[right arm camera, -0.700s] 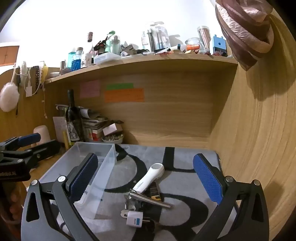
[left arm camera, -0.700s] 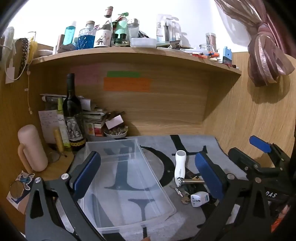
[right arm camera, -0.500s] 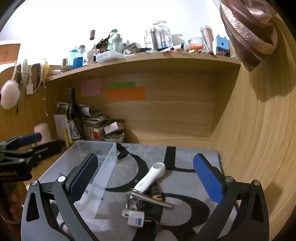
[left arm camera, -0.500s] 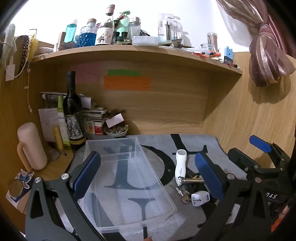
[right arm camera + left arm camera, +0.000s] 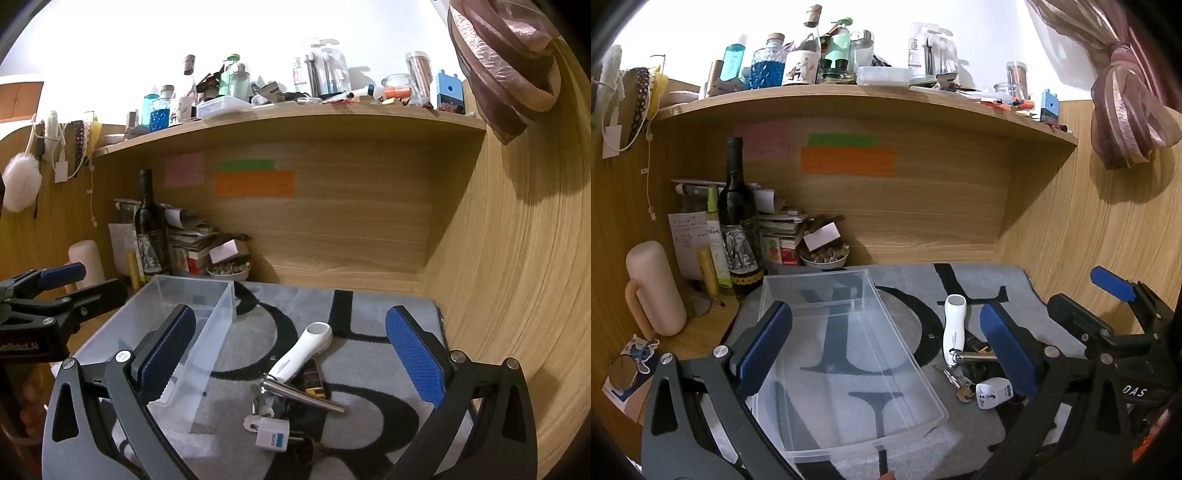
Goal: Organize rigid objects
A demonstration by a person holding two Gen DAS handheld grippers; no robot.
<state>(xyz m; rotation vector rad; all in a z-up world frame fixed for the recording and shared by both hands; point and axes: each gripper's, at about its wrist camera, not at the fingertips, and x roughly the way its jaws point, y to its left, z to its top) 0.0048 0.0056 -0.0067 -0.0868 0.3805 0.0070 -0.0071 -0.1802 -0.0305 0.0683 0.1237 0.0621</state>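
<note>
An empty clear plastic bin (image 5: 846, 354) lies on the grey mat; it also shows in the right wrist view (image 5: 192, 325). Right of it is a pile: a white handheld device (image 5: 953, 325) (image 5: 301, 356), a metal rod (image 5: 306, 395), keys (image 5: 958, 384), a white plug adapter (image 5: 993, 395) (image 5: 272, 434) and a dark small item (image 5: 314, 378). My left gripper (image 5: 886, 347) is open above the bin. My right gripper (image 5: 291, 354) is open above the pile, holding nothing.
A wine bottle (image 5: 737, 221), a pink mug (image 5: 655, 291), stacked papers and a small bowl (image 5: 823, 258) stand at the back left. A cluttered shelf (image 5: 849, 99) hangs overhead. A wooden wall (image 5: 517, 295) closes the right side.
Both grippers have risen or tilted slightly; the scene has shifted down a little in both views. Nothing was grasped or moved.
</note>
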